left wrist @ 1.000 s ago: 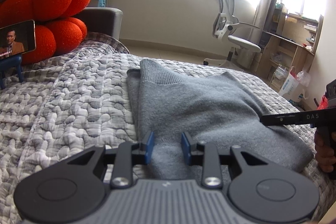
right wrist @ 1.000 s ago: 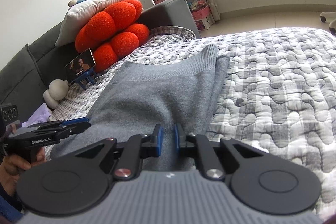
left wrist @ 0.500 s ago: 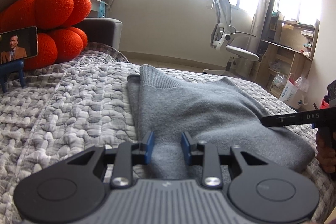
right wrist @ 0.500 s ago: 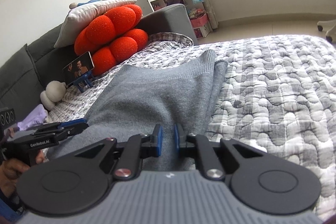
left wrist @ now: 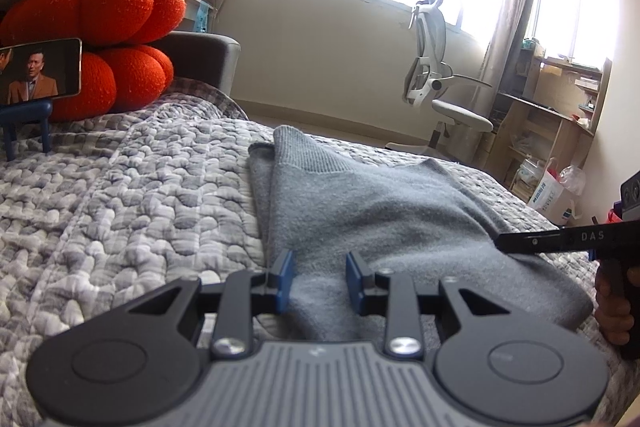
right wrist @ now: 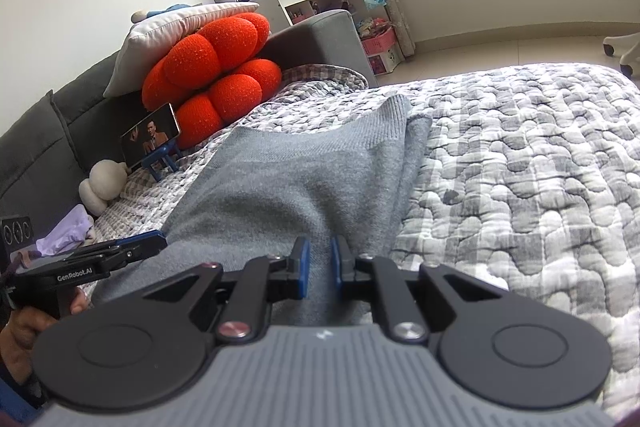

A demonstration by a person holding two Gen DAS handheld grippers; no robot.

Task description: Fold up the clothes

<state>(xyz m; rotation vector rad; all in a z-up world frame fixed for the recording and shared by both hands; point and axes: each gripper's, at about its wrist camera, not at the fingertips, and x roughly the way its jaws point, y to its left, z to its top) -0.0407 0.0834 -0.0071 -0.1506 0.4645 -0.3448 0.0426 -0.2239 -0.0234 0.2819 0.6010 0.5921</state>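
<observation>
- The left gripper (left wrist: 316,281) has sweater cloth bunched between its blue pads (left wrist: 285,279), which pinch a thick fold at the near edge.
- The right gripper (right wrist: 319,269) is clenched narrowly on another fold of the same near edge.
- The grey sweater (left wrist: 384,219) lies folded lengthwise on the quilt (left wrist: 120,195), its ribbed hem at the far end.
- Each gripper shows at the edge of the other's view, beside the sweater.
- Beyond the sweater, a phone (right wrist: 150,141) on a blue stand leans by an orange cushion (right wrist: 216,67).
- A white office chair (left wrist: 436,75) stands on the floor past the bed.
</observation>
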